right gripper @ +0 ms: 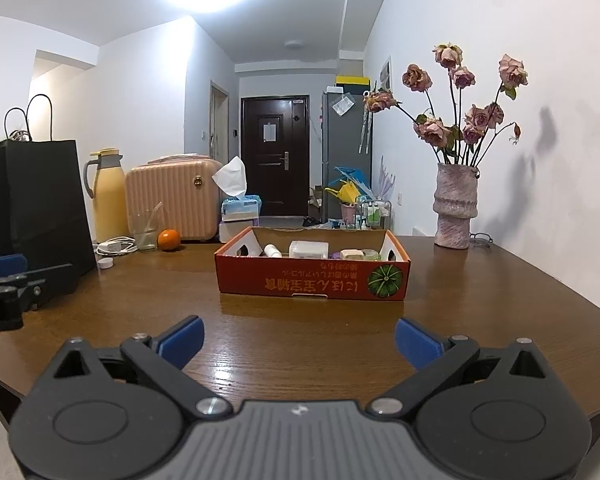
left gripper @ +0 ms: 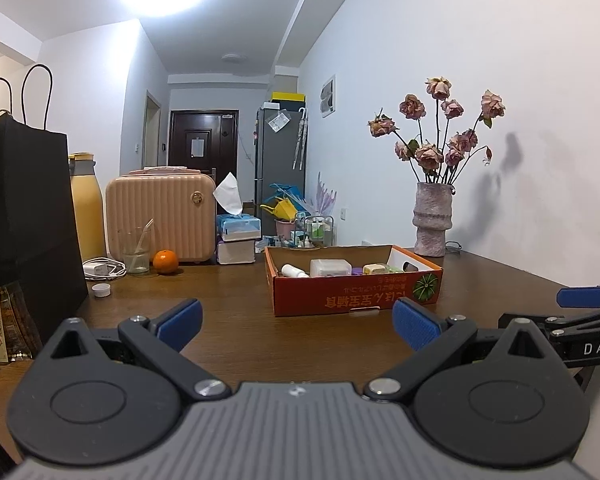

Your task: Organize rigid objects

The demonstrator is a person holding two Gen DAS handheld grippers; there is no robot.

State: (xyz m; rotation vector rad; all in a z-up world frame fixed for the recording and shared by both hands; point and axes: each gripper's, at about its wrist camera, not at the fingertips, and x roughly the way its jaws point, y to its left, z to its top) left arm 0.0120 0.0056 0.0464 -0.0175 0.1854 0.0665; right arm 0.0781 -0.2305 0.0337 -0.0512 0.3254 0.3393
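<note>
Right now both grippers, left gripper (left gripper: 298,326) and right gripper (right gripper: 299,342), hover with blue pads spread wide and nothing between them, low over the wooden table (right gripper: 300,320). Ahead sits the orange cardboard box (right gripper: 312,280) (a small white bottle (right gripper: 273,251) and white container (right gripper: 309,249) inside), well apart from both.

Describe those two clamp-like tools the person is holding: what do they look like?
Both match. The left gripper and right gripper each have a ribbed grey body, black angled linkage arms with silver pivot bolts, round black discs at the base, and blue textured pads on the fingers. White lettering marks the side.
</note>
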